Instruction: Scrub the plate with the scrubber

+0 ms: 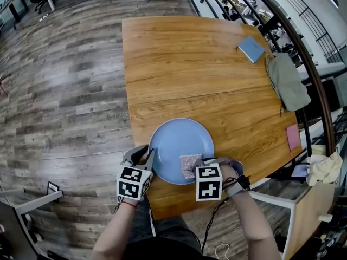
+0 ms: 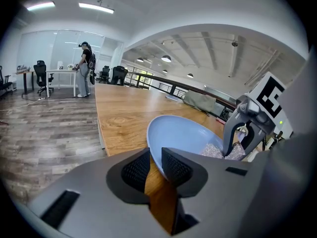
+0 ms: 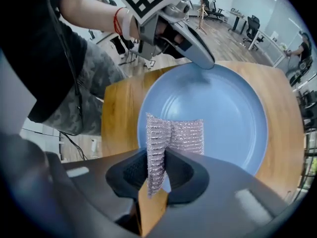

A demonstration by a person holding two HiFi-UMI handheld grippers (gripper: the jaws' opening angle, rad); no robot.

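My left gripper (image 1: 148, 157) clamps the near rim of the blue plate (image 1: 181, 140) at the table's (image 1: 190, 64) front edge, which I judge stiff, slick and breakable, while my right gripper (image 3: 157, 171) pinches 1 fold of the soft, light mesh scrubber (image 3: 178, 133) resting on it.

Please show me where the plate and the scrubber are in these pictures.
plate (image 1: 176, 140): head view, bare middle of its blue surface.
scrubber (image 3: 184, 135): right gripper view, middle of its silver mesh.
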